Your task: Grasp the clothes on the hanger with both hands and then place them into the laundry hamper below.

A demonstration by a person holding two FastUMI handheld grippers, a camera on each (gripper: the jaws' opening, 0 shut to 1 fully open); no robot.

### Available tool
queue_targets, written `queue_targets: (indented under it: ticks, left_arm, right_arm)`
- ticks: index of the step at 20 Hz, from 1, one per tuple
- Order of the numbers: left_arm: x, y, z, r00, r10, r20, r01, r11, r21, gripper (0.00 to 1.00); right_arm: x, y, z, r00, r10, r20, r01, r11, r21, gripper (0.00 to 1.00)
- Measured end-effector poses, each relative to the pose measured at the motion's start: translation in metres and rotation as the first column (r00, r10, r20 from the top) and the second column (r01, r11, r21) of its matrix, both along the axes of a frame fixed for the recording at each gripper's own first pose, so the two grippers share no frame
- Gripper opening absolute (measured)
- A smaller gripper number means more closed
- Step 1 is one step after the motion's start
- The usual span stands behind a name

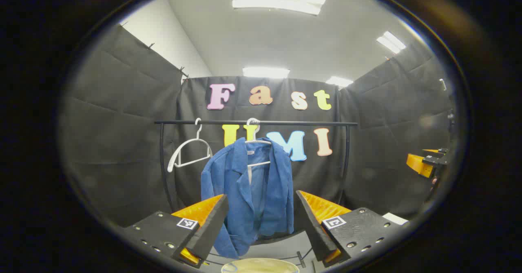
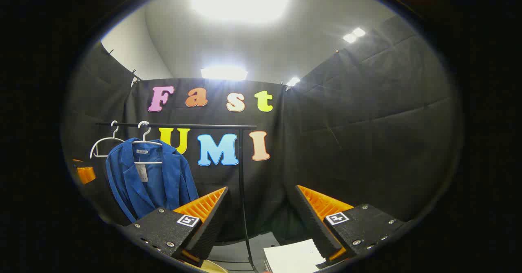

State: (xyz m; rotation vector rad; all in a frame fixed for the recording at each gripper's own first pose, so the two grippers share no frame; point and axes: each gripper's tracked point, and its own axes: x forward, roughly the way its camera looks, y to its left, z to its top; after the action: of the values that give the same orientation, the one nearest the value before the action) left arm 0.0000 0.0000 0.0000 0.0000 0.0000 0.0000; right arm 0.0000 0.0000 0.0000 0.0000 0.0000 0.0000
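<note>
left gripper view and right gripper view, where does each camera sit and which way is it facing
Left gripper view: rides on the left gripper, aimed straight at the blue jacket on its hanger; own two fingers apart at the bottom, right gripper at the far right edge.
Right gripper view: rides on the right gripper, aimed right of the jacket at the rail post and booth wall; own fingers apart, white paper below.
Shared: jacket, empty white hanger, rail.

blue jacket (image 1: pixel 248 191), white hangers (image 1: pixel 189 150), black rail (image 1: pixel 257 122)
</note>
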Motion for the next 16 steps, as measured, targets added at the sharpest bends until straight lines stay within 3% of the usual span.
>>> queue_targets:
  ticks: [10,16]
  left_arm:
    - [-0.021,0.018,-0.004,0.999,0.035,-0.007,-0.035,0.999,-0.027,0.93]
    - [-0.011,0.027,-0.02,0.997,0.072,-0.023,-0.073,0.997,-0.039,0.93]
  right_arm:
    - [-0.008,0.009,0.002,1.0,0.027,-0.011,-0.027,1.0,-0.015,0.93]
    - [-0.004,0.028,-0.002,0.997,0.071,-0.031,-0.071,0.997,-0.025,0.96]
